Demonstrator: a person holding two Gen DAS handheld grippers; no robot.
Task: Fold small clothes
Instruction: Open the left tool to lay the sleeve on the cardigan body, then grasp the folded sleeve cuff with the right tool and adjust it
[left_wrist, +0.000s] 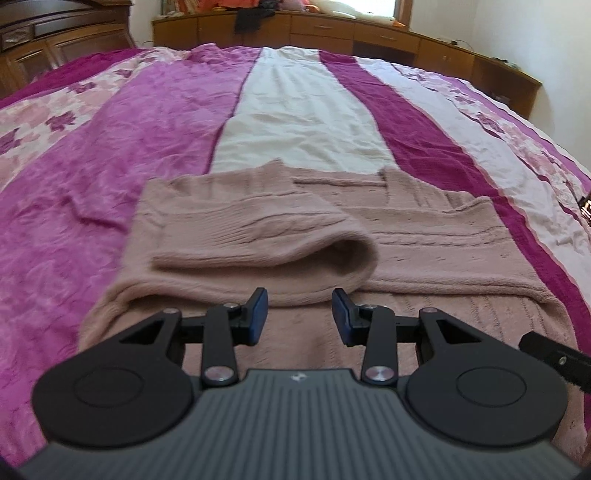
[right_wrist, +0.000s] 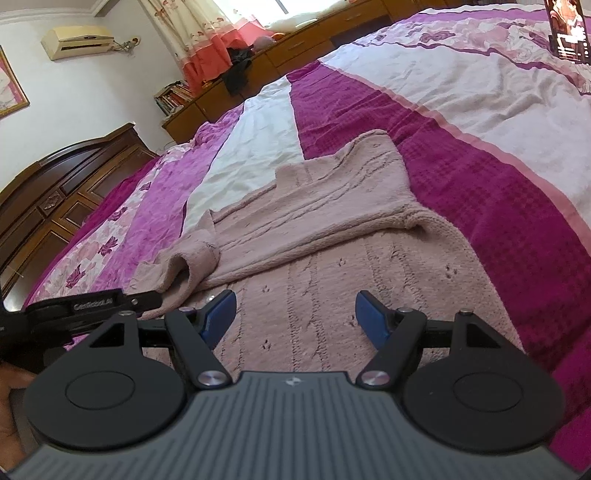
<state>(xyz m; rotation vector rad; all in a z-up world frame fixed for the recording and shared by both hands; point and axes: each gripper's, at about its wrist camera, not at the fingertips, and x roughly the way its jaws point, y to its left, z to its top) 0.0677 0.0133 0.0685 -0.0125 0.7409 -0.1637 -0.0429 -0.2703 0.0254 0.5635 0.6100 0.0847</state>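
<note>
Dusty-pink knit sweater (left_wrist: 424, 236), sleeves folded inward, flat on bedspread (left_wrist: 110, 155)

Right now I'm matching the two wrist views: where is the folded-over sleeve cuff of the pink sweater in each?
Left wrist view: the sleeve cuff lies centre, just beyond the open left gripper.
Right wrist view: it sits lower left, beside the right gripper.
Shared landmark: the bedspread's white stripe.

Blk grippers, blue fingers (left_wrist: 258, 314), silver screws.
</note>
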